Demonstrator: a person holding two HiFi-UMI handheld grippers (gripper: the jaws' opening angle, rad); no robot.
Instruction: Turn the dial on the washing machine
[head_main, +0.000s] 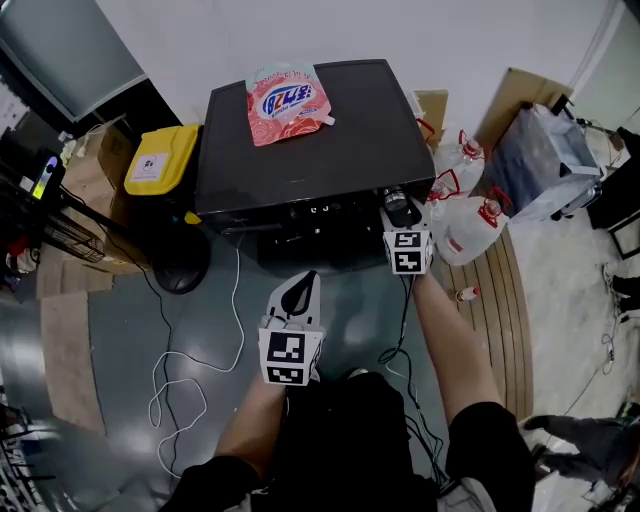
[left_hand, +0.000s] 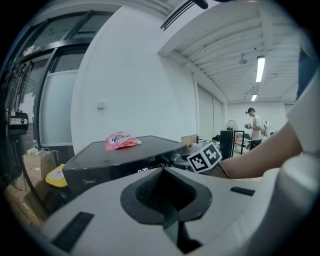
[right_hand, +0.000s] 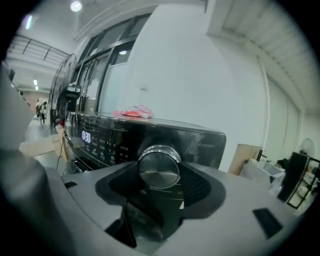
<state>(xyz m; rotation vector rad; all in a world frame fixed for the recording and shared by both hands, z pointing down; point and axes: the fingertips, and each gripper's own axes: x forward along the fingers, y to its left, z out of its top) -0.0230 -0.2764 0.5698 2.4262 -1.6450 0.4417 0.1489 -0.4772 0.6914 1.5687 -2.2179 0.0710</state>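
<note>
My right gripper (head_main: 402, 212) clasped the dial (right_hand: 159, 169) of the washing machine (head_main: 300, 140), while my left gripper (head_main: 298, 293) hung closed and empty

left tool (head_main: 302, 283) hangs back (jaws together); right tool (head_main: 400, 207) extended, clamped.

Round silver dial (right_hand: 159, 169) at right front of black washing machine (head_main: 320, 150).

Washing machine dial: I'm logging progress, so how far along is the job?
Done: the right gripper is at the front of the washing machine. In hand: its jaws look closed on the dial. Left: the turn itself; nothing shows it begun. The left gripper hangs shut and empty, short of the machine.
</note>
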